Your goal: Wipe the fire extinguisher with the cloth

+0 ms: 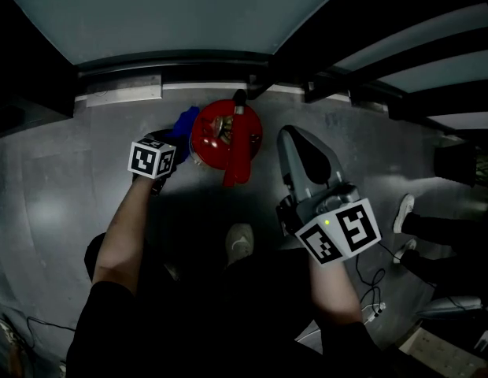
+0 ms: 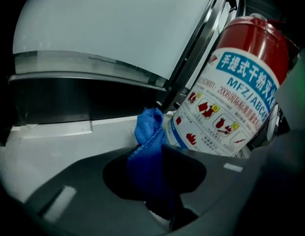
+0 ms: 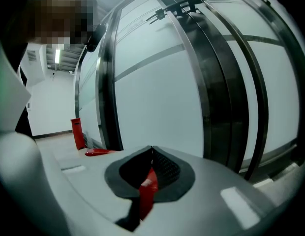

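- Fire extinguisher [image 1: 225,138]: glossy red cylinder with a white printed label, upright on the grey floor [image 1: 55,179], centre far.
- Cloth [image 2: 148,132]: blue fuzzy fabric, bunched, pinched in the left gripper [image 2: 157,154], against the extinguisher's left side.
- Right gripper [image 3: 151,151]: grey moulded plastic, jaws pressed together, right of the extinguisher.

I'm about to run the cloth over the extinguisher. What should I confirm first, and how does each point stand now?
1. Cloth held in the left gripper: ok, the jaws are shut on it.
2. Cloth touching the fire extinguisher: cannot tell. Its tip sits right beside the label's lower edge.
3. Fire extinguisher upright on the floor: ok.
4. Right gripper clear of the wiping path: ok. It is off to the extinguisher's right, facing the glass wall.
5. Right gripper free to steady the fire extinguisher: not ok. Its jaws are shut on a thin red strip.
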Action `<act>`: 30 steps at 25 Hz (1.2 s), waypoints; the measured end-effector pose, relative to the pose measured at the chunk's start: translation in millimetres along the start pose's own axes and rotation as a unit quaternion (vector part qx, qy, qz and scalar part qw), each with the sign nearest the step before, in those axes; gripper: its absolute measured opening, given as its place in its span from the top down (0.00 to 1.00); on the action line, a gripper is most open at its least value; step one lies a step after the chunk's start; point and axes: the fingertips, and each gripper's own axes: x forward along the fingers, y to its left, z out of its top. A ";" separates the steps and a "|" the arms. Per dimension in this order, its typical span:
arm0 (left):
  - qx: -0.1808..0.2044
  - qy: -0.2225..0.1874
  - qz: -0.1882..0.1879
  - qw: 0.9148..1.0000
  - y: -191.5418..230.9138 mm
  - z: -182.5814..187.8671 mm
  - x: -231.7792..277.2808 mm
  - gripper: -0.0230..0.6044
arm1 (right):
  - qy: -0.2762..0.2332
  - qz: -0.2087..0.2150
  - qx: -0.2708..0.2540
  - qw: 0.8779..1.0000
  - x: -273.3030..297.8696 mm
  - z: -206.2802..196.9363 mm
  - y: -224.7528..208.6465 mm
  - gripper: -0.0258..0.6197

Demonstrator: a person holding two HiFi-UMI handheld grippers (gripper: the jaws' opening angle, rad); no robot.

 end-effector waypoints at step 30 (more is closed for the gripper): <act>0.038 -0.153 0.029 0.987 -89.3 140.8 -185.7 0.81 | 0.016 -0.068 -0.077 0.995 52.5 -7.8 -63.8 0.96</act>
